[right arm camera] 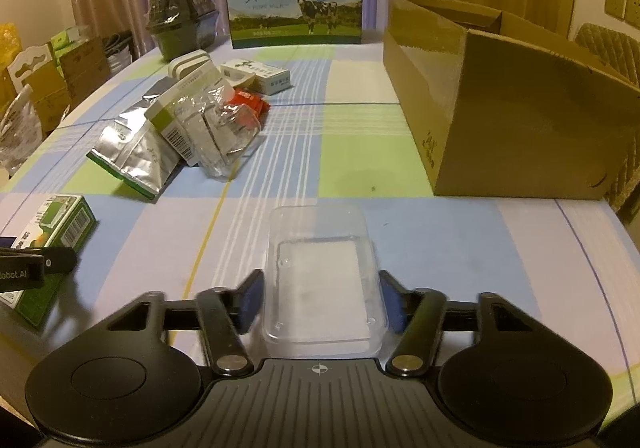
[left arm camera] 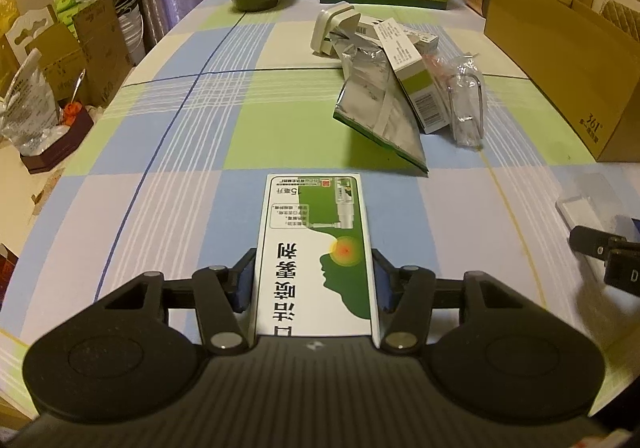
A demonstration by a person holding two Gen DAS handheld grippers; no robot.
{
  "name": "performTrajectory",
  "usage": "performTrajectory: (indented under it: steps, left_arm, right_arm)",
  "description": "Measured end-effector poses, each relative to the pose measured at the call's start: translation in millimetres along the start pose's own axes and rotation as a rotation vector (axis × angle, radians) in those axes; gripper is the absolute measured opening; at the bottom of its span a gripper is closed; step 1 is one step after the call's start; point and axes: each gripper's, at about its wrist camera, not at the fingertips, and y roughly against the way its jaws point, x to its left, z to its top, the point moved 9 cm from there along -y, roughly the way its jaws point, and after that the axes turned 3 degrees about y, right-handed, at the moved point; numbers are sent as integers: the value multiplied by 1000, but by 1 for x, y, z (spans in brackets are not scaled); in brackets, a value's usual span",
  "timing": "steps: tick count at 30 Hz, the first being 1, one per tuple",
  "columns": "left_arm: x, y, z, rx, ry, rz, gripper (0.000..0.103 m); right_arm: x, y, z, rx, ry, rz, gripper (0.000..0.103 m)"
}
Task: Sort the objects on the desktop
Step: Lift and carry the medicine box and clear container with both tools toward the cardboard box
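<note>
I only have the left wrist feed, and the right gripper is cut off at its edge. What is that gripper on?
Observer: The right gripper straddles a clear plastic tray, with a pad against each long side.
Operator: Anything in the tray?
Observer: Nothing that I can see.
Operator: What lies between it and the cardboard box?
Observer: Only tablecloth up to the cardboard box. Your green-and-white box lies off to the tray's left.

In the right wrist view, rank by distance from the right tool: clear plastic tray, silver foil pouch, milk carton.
1. Clear plastic tray, between the right tool fingers.
2. Silver foil pouch, mid-table, left.
3. Milk carton, far edge, centre.
</note>
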Motion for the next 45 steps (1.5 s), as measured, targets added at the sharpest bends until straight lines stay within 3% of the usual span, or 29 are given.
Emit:
performTrajectory:
  steps: [13, 27, 37, 45]
  left_arm:
    - [-19, 22, 8, -39, -36, -37, 51]
    - [-70, 52, 30, -102, -89, -111, 51]
    - [-136, 76, 88, -180, -124, -216, 51]
    - [-217, 86, 149, -234, -154, -320, 51]
  right_arm:
    - [0, 24, 16, -69, 1, -4, 53]
    - [-38, 70, 46, -154, -63, -43, 53]
    - [-98, 110, 105, -263, -67, -95, 53]
    - [-167, 103, 151, -276, -85, -136, 53]
